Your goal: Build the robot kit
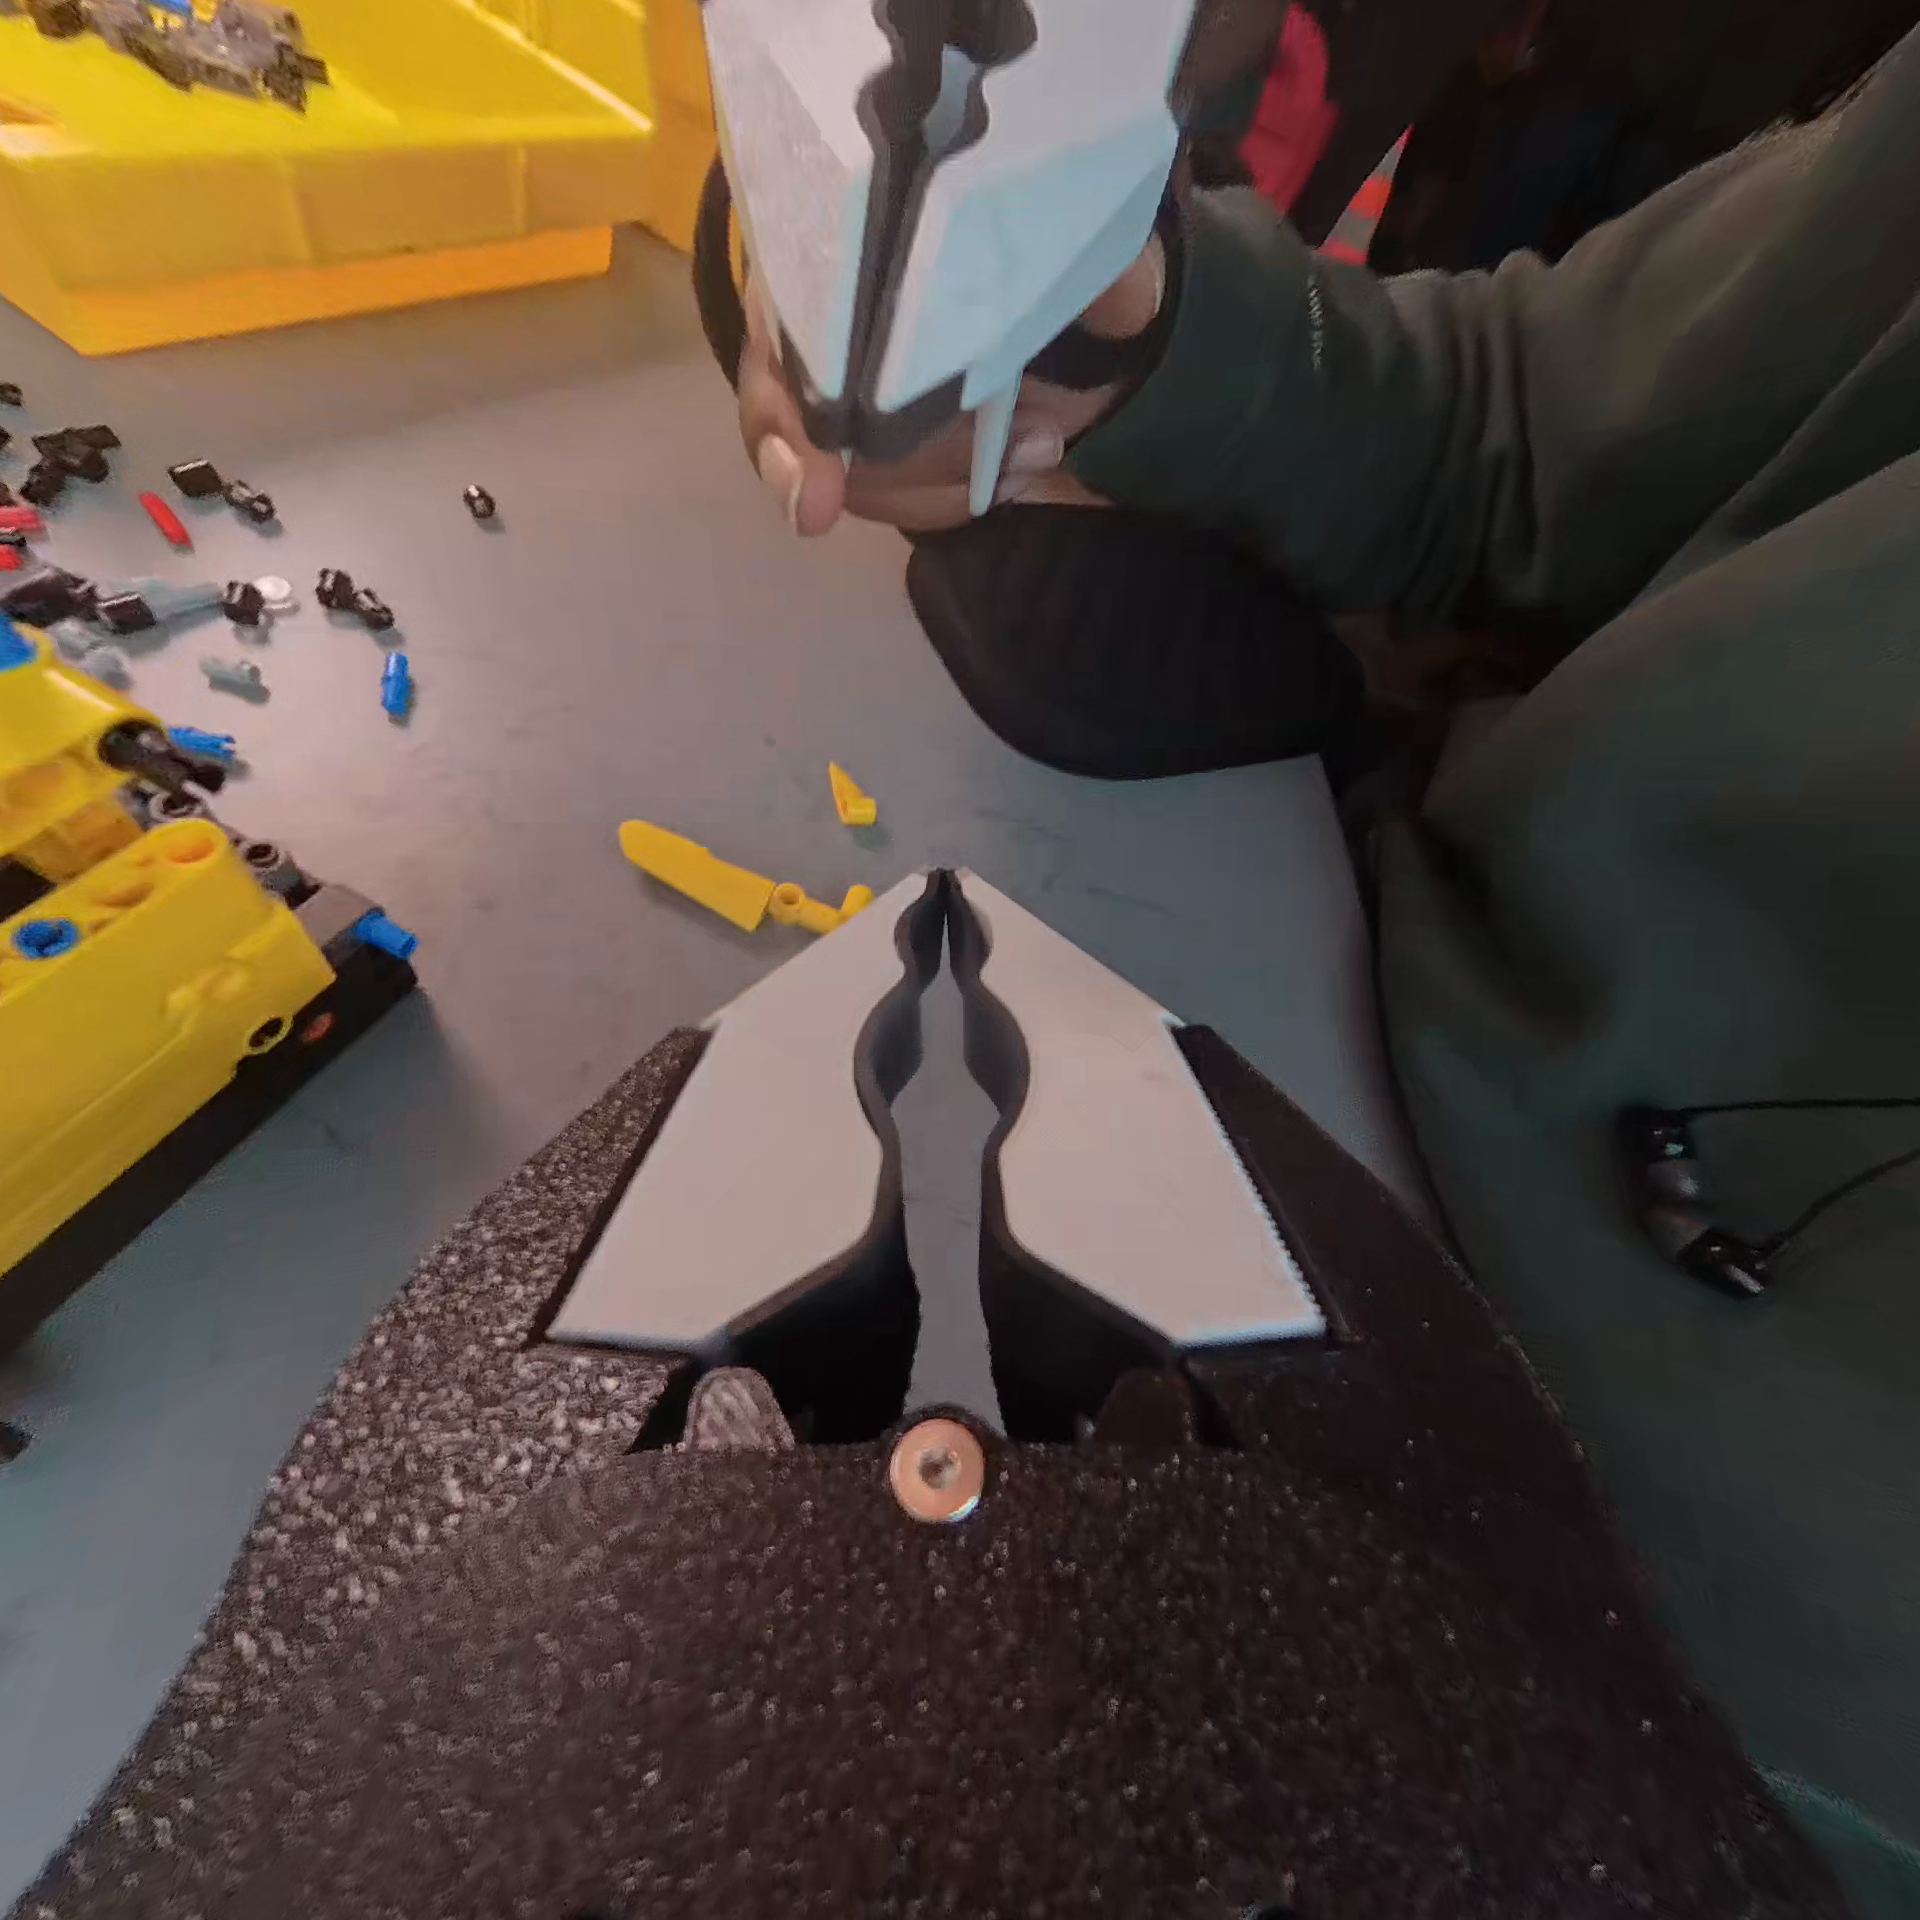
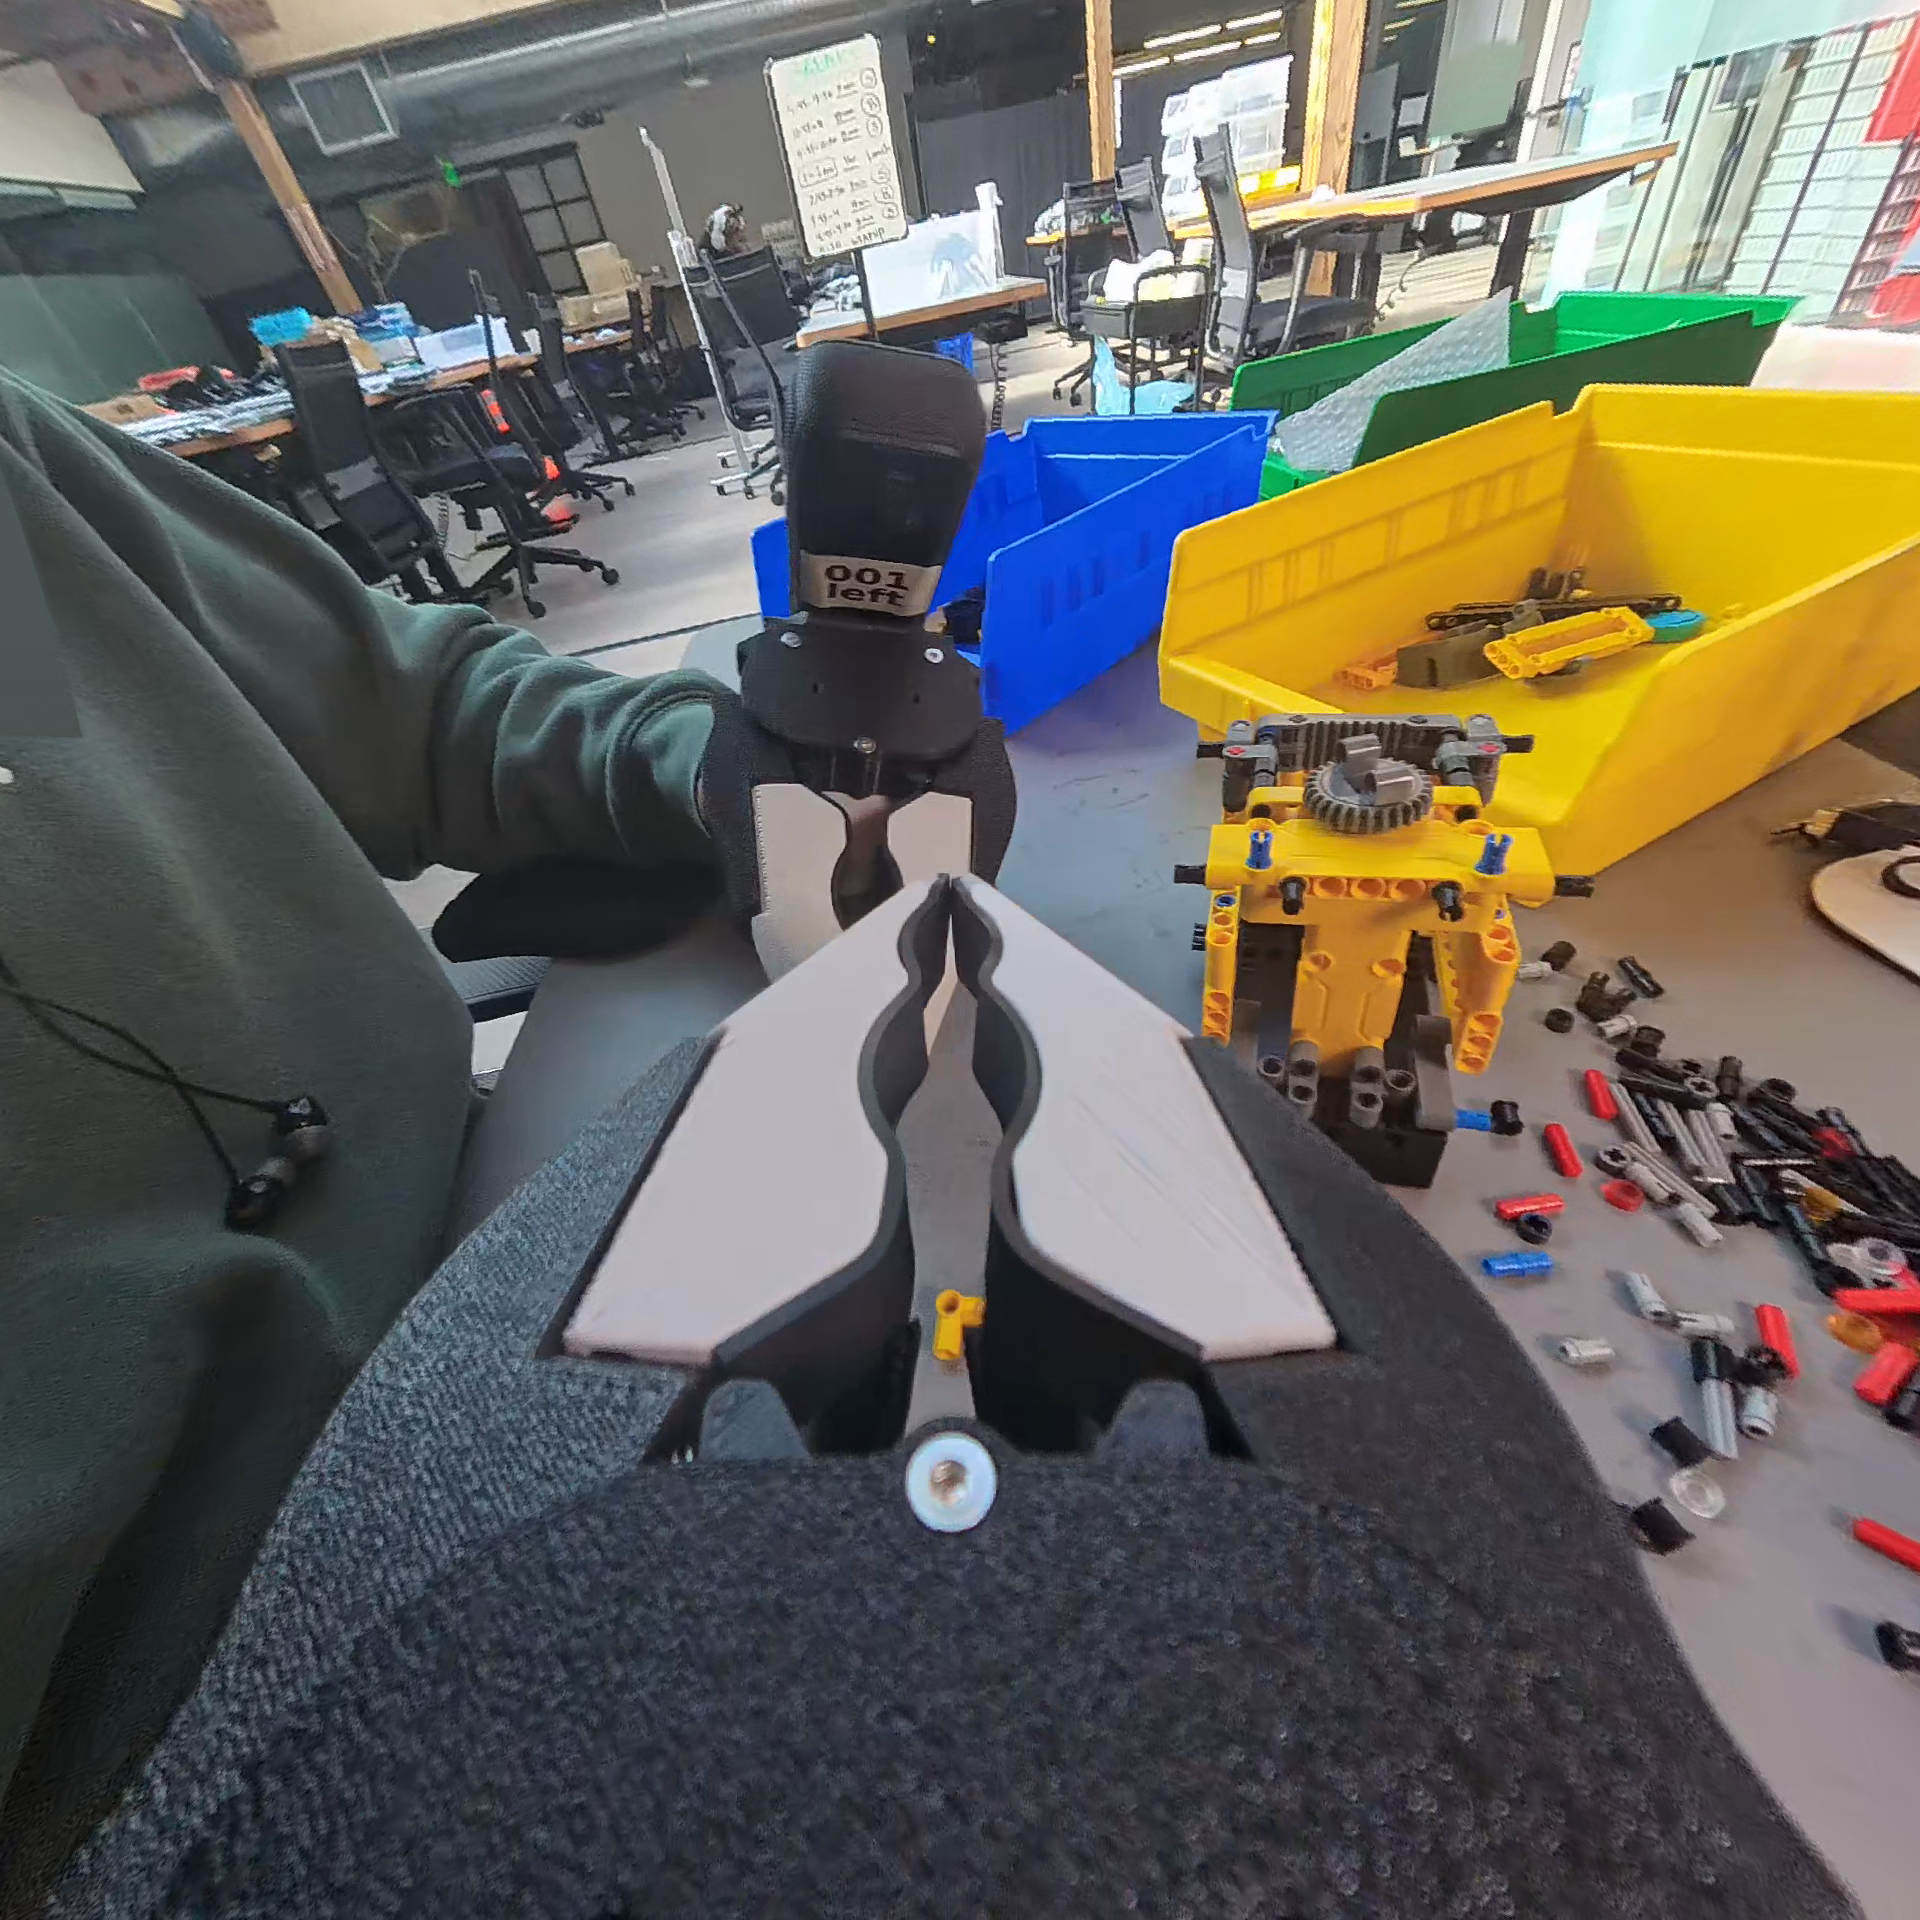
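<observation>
My left gripper (image 1: pixel 940 878) is shut with nothing between its tips, low over the grey table (image 1: pixel 582 644). A long yellow piece (image 1: pixel 707 878) lies just left of its tips and a small yellow piece (image 1: pixel 852 795) just beyond. My right gripper (image 2: pixel 948 883) is shut too, tips together. A small yellow connector (image 2: pixel 956 1325) shows through the gap at its finger bases. The two grippers face each other; the right one (image 1: pixel 844 436) hangs above in the left wrist view. A yellow and black brick model (image 2: pixel 1361 914) stands to the right.
A yellow bin (image 2: pixel 1351 644) with a few parts, a blue bin (image 2: pixel 1091 540) and a green bin (image 2: pixel 1662 322) stand behind the model. Several loose pins and connectors (image 2: pixel 1745 1164) lie scattered at the right. A green sleeve (image 2: pixel 312 727) fills the left side. Office desks and chairs stand beyond. One gripper's finger ends stand about 8 cm off the other's. The small yellow connector (image 2: pixel 956 1325) is about 6 cm from my left fingertips and 12 cm from my right. Seen from the left wrist view (image 1: pixel 848 901) as well.
</observation>
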